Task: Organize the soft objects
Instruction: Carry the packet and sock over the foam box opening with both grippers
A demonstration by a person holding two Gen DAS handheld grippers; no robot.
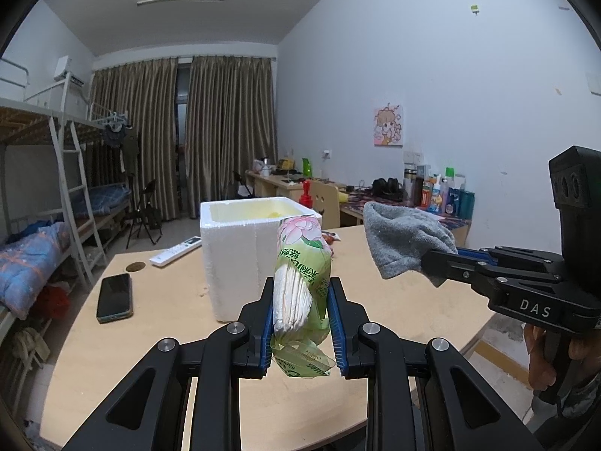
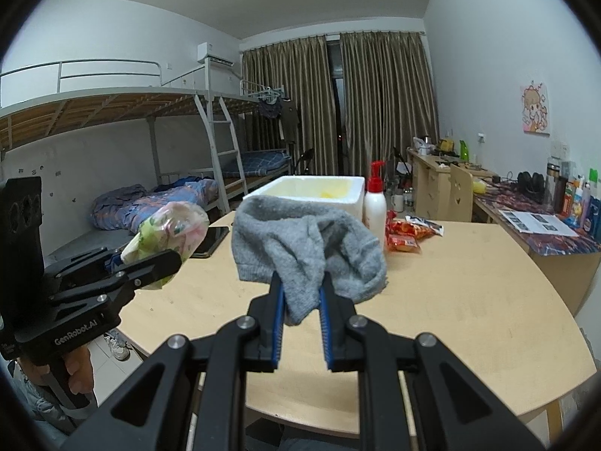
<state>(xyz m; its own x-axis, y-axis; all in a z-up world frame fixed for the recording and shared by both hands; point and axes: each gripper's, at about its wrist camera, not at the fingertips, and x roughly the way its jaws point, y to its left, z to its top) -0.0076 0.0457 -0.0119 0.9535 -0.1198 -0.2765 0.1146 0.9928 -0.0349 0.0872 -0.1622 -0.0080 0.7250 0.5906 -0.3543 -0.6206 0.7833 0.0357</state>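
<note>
Both soft things are lifted but not yet stowed: the left tongs (image 1: pixel 300 323) clamp a tissue pack (image 1: pixel 302 282) just before the foam box (image 1: pixel 240 259), the right tongs (image 2: pixel 300 300) clamp a grey cloth (image 2: pixel 308 251) nearby; dropping both in remains.

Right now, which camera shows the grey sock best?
The right wrist view: the sock fills the centre, pinched between the right gripper. The left wrist view shows it smaller, side-on, at the frame's right.

Wood table (image 2: pixel 469 300); foam box (image 1: pixel 240 255), phone (image 1: pixel 114 297), remote (image 1: pixel 174 251), pump bottle (image 2: pixel 375 206), snack pkts (image 2: pixel 407 235)
</note>
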